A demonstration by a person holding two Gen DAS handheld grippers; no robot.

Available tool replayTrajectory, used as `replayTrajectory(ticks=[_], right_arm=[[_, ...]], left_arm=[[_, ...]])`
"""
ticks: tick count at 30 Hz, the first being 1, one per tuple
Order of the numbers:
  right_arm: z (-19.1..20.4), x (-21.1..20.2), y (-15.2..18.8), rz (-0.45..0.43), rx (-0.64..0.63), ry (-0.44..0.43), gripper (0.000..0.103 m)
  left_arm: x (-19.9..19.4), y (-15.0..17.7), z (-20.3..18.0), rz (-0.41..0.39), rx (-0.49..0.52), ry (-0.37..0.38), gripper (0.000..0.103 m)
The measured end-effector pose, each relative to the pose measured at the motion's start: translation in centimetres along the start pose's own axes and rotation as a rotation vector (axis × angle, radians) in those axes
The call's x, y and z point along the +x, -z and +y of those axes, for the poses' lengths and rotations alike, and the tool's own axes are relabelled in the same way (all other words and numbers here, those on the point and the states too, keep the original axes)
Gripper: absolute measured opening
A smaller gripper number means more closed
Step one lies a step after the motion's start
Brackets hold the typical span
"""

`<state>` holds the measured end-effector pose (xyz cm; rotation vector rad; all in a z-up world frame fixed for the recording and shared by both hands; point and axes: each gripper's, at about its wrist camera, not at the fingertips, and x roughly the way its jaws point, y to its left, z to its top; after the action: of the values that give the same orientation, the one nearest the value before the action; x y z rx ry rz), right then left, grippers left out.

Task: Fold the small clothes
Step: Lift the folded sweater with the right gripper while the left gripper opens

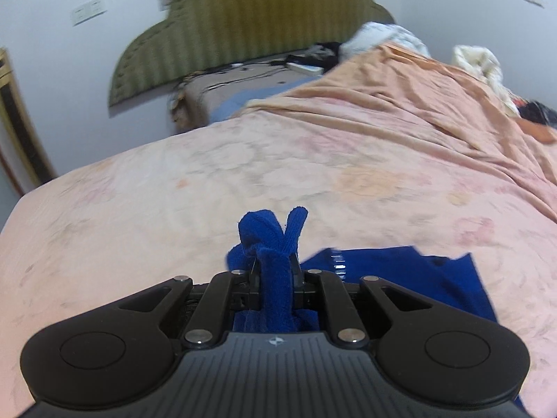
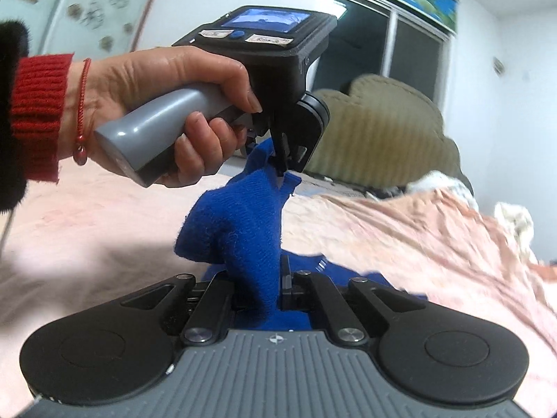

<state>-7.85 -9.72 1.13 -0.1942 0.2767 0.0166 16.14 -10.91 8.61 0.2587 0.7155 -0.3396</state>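
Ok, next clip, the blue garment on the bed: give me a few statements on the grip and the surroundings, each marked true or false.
1. The left gripper is shut on the blue garment. True.
2. The right gripper is open and holds nothing. False: it is shut on a bunch of the same blue cloth.
3. Part of the garment lies on the pink bedspread. True.
4. The headboard is bright red. False: it is olive green.
5. The hand on the left gripper's grey handle is bare of any wristwear. False: a red cord bracelet circles the wrist.
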Motion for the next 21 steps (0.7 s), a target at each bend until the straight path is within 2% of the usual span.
replayTrajectory(ticks=[10,17,21], right_arm=[[-7.2,-0.1,3.9,0.065,0.257,0.032,0.004],[-10.7,-0.5,5.9,0.101,0.418,0.043,0.004],[-12.8,0.3,7.2,0.148,0.565,-0.006,0.005]], left_arm=[[4.0,0.6,-10.0,0.033,0.137,0.050,0.010],[5.7,0.8,-14.5,0.038,0.205,0.076,0.011],[6.8,0.9,-14.9,0.054,0.175,0.125,0.018]])
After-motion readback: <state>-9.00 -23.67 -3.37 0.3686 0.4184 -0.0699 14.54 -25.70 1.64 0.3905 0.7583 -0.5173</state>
